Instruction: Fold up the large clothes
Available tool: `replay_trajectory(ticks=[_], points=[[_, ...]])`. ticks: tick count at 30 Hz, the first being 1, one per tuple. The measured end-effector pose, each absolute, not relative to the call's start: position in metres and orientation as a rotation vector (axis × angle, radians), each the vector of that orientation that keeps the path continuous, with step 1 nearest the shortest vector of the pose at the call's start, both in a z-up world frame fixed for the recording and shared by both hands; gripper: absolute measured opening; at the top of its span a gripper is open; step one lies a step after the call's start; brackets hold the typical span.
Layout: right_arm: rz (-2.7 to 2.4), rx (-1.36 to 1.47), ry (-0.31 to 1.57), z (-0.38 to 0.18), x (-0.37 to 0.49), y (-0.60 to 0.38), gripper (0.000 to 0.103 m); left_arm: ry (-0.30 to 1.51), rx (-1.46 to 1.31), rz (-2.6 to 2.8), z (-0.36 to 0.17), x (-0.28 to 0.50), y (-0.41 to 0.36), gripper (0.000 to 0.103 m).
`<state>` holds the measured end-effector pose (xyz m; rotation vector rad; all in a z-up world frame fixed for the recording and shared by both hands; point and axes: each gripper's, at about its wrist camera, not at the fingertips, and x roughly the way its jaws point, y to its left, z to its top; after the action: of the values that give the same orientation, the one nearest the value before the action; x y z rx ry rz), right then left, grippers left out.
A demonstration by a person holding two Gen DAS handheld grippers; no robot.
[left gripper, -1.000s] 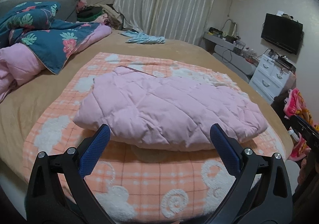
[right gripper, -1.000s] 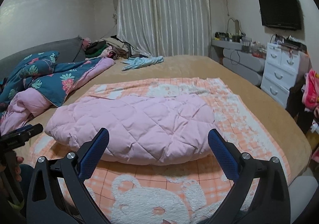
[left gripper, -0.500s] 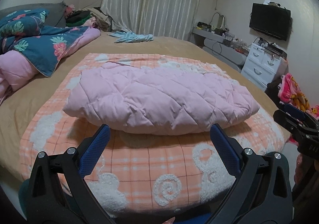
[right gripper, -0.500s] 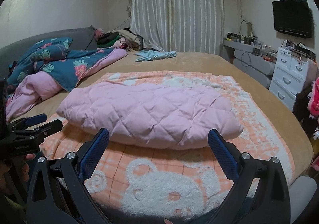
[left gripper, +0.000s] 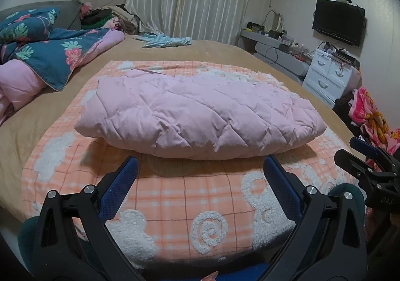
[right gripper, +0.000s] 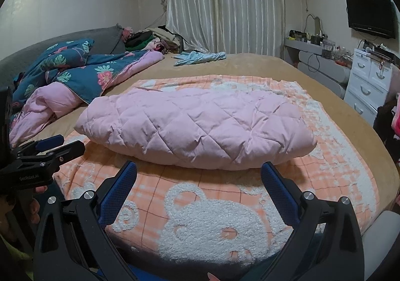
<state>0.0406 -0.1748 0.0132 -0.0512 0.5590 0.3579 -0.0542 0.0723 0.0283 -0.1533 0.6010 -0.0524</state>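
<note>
- Fingers [left gripper: 120, 188] of the left gripper [left gripper: 200, 173], blue-padded, stand spread wide with nothing between them, aimed level across the near edge of the bed at the pink quilted garment [left gripper: 200, 116].
- Right gripper [right gripper: 198, 176] is likewise wide open and empty, held low at the foot of the bed and facing the same bundle.
- Each tool shows from the side in the other's view, the two held side by side; fingertips of the person's hand [right gripper: 35, 208] curl round the left handle.
- The garment lies folded into a puffy oblong on the orange plaid blanket [right gripper: 225, 218], clear of both grippers.
- That blanket is spread over the tan bedcover [left gripper: 220, 51].
- A floral duvet [right gripper: 82, 71] is heaped at the left, near the headboard.
</note>
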Motion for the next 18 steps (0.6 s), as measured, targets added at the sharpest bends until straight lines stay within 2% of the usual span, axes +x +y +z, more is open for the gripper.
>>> replay_trajectory(ticks=[18], points=[[0.353, -0.042, 0.558, 0.0117, 0.0404, -0.1768, 0.099, 0.604, -0.158, -0.039, 0.0283, -0.0537, 0.0746, 0.094]])
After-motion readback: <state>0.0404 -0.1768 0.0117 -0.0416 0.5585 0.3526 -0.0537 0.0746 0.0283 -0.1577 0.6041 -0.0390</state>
